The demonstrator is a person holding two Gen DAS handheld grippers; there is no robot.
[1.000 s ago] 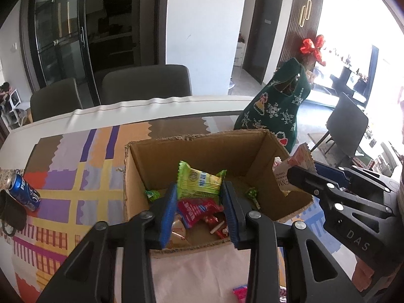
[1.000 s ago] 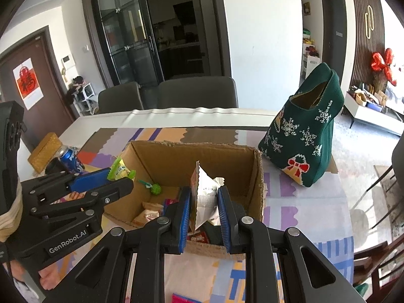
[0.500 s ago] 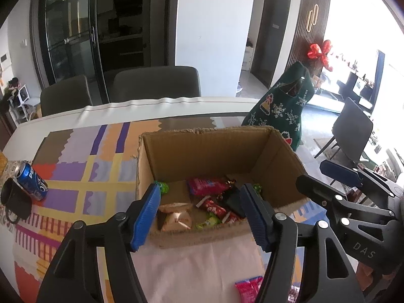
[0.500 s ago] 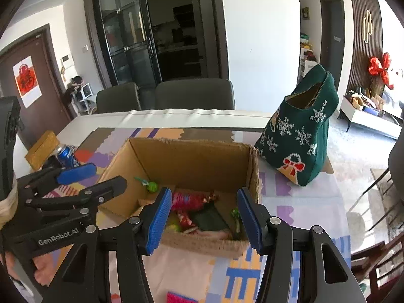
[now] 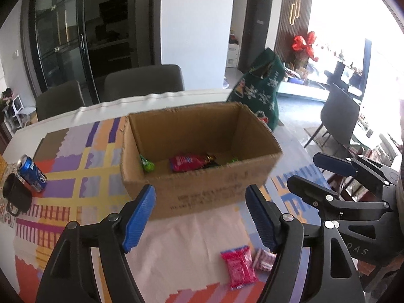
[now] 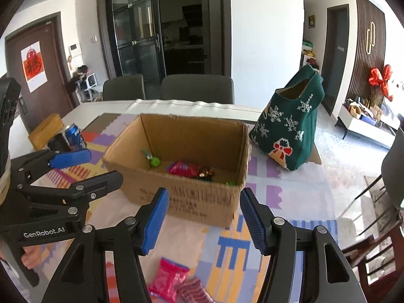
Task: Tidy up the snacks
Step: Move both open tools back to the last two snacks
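Observation:
An open cardboard box stands on the patterned tablecloth, holding a red snack packet, a green candy and other small sweets. My left gripper hovers before the box's near wall, its jaws opening with nothing between them. My right gripper does the same beside it, jaws opening and empty. A pink packet and a striped one lie on the cloth below the grippers.
A green Christmas bag stands right of the box. A blue soda can and a black mug sit at the left. Grey chairs line the table's far edge.
Both grippers let go of their packets into the box, opened wide and pulled back toward me. The box looks farther away, and loose packets on the cloth came into view.

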